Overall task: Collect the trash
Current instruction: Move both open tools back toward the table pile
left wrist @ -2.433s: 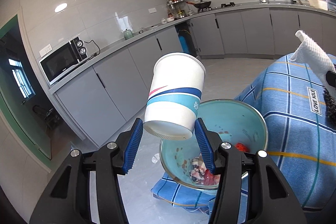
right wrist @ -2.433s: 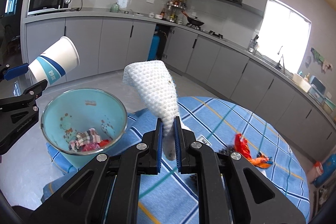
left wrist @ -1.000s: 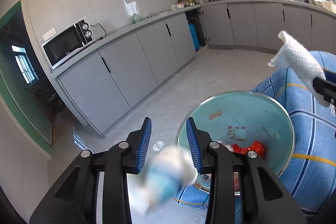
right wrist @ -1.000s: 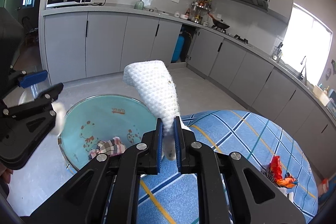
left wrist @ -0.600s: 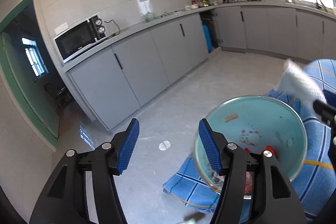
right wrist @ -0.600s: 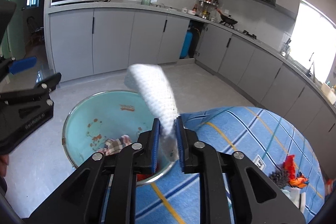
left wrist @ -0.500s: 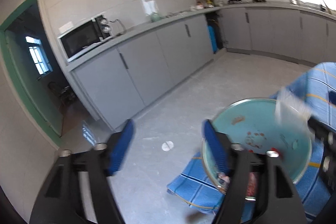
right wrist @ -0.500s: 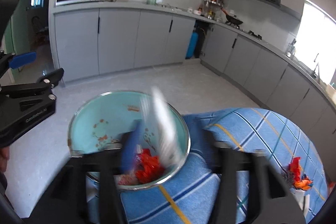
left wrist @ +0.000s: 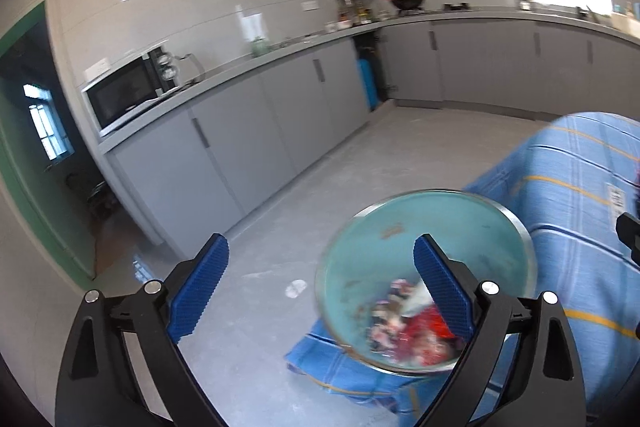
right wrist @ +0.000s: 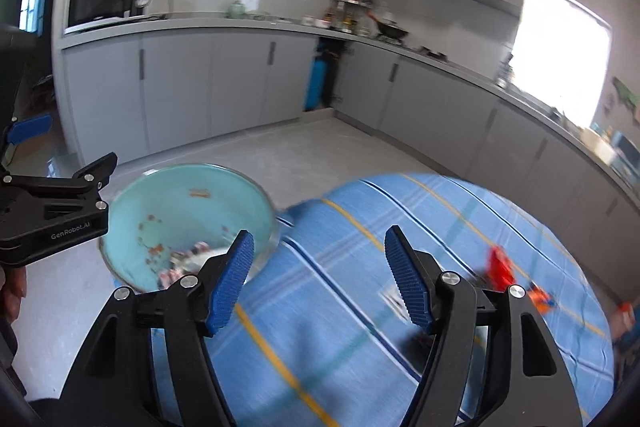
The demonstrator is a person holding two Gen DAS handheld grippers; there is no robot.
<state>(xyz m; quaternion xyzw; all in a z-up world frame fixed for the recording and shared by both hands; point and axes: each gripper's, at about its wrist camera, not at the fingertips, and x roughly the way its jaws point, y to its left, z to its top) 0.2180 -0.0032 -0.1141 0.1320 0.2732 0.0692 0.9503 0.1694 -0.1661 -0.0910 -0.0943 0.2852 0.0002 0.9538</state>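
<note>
Blue checked cloth (right wrist: 360, 307) covers the worktop. Teal bin (right wrist: 188, 211) stands off the worktop's left edge, mixed trash (left wrist: 412, 327) heaped at its bottom; contents blurred. Left gripper (left wrist: 320, 287) sits beside the bin rim, fingers (left wrist: 200, 283) opening, nothing between them. Right gripper (right wrist: 320, 283) hangs over the worktop's left edge, fingers (right wrist: 232, 279) opening, likewise empty. Red-orange scraps (right wrist: 504, 271) lie near the worktop's right edge.
</note>
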